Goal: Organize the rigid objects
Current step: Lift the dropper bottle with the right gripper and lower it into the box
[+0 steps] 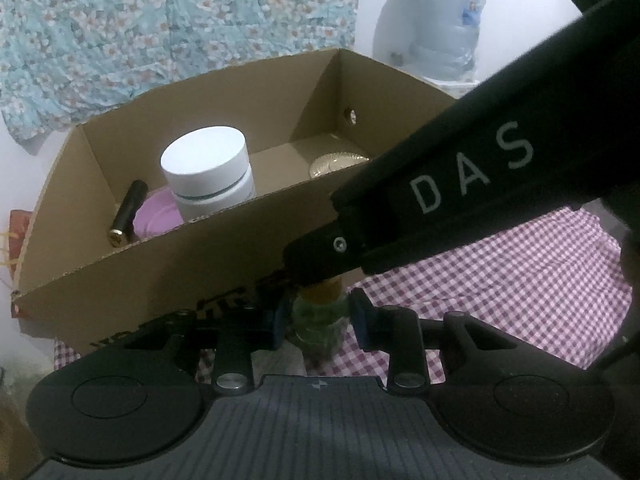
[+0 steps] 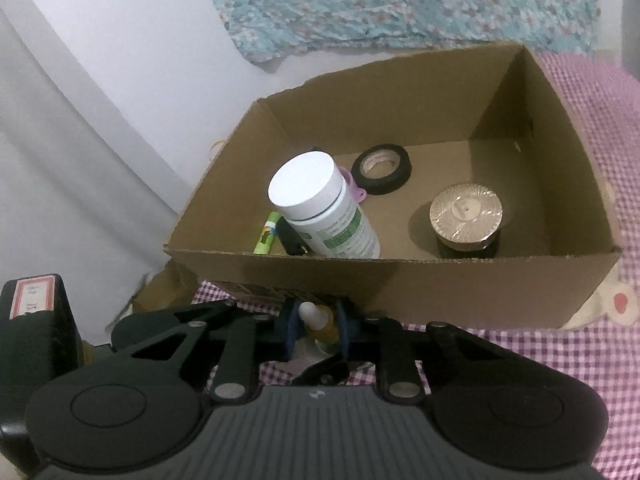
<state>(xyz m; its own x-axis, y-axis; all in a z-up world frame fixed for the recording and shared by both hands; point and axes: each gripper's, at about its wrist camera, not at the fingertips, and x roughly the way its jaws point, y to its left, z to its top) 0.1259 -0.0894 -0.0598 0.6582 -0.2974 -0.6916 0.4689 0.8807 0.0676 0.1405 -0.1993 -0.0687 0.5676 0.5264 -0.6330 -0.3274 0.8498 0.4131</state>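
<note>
From the left wrist, the left claw [image 1: 318, 318] was closed on a small green bottle [image 1: 318, 320], just in front of the cardboard box [image 1: 168, 256].

From the right wrist, the right claw [image 2: 318, 320] squeezed a little yellow dropper bottle [image 2: 320, 320] just outside the box [image 2: 440, 280], where a white jar [image 2: 320, 208] stood.

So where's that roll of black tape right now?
In the right wrist view, the black tape roll lies flat in the cardboard box, by its far wall, behind the white bottle.
</note>
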